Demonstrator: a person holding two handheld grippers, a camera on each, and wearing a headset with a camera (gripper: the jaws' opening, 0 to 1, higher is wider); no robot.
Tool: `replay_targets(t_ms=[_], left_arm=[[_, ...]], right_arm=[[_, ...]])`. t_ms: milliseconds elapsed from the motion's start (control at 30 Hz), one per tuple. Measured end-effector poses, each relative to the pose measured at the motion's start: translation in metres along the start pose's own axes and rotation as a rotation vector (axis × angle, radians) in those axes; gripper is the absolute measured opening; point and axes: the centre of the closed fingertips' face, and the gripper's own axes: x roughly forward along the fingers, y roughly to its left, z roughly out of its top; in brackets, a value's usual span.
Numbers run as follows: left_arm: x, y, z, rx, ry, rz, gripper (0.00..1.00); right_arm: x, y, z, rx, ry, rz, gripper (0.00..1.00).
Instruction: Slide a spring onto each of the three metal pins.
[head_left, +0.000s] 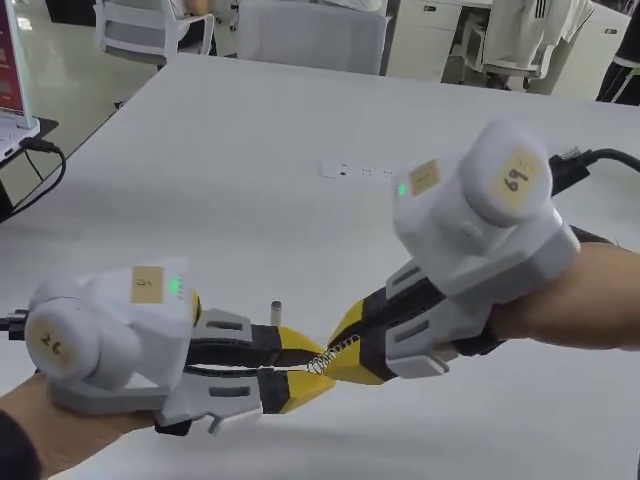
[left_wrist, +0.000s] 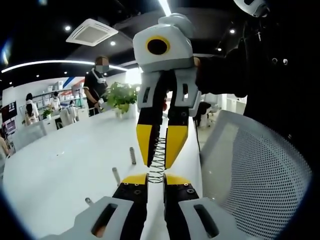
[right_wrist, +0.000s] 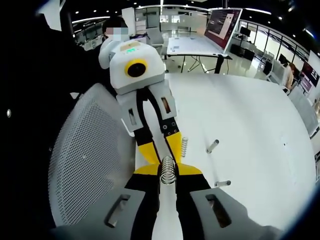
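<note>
Now, above the near edge of the white surface (head_left: 250, 180), the left hand-held gripper (left_wrist: 156, 180) and right hand-held gripper (right_wrist: 168, 176) both pinched 1 spring (head_left: 337, 352), end to end. Doing this well meant 1 releasing first, then centring it over a bare pin (right_wrist: 212, 146).

Head view: high over the near edge of the table (head_left: 250, 180), facing forward and down. Left gripper (head_left: 297, 375) and right gripper (head_left: 345, 348) sit close under the lens, tip to tip. The table's far edge runs along the top of frame.

Left gripper view: low over the table, looking along its own jaws straight at the right gripper, very near.

Right gripper view: the reverse, facing the left gripper, equally near.

Shared: spring (head_left: 330, 357) between the tips, in all three views. Both gripper views take in the pins (right_wrist: 212, 146) and the mesh chair (left_wrist: 255, 165), from opposite sides.
</note>
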Motion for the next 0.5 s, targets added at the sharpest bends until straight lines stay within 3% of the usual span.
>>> replay_targets(t_ms=[100,167,267,500], left_arm=[[0.001,0.0,-0.006,0.004,0.025,0.002,0.15],[0.0,0.0,-0.008,0.001,0.03,0.001,0.15],[-0.003,0.007,-0.012,-0.036,0.04,0.026,0.26],[-0.011,0.015,-0.026,-0.089,0.063,0.066,0.39]], right_arm=[[-0.001,-0.002,-0.001,-0.005,0.006,-0.006,0.09],[-0.002,-0.005,-0.002,0.001,0.009,-0.008,0.09],[-0.003,-0.008,-0.005,0.002,0.017,-0.017,0.09],[-0.009,-0.02,-0.016,0.014,0.038,-0.049,0.09]])
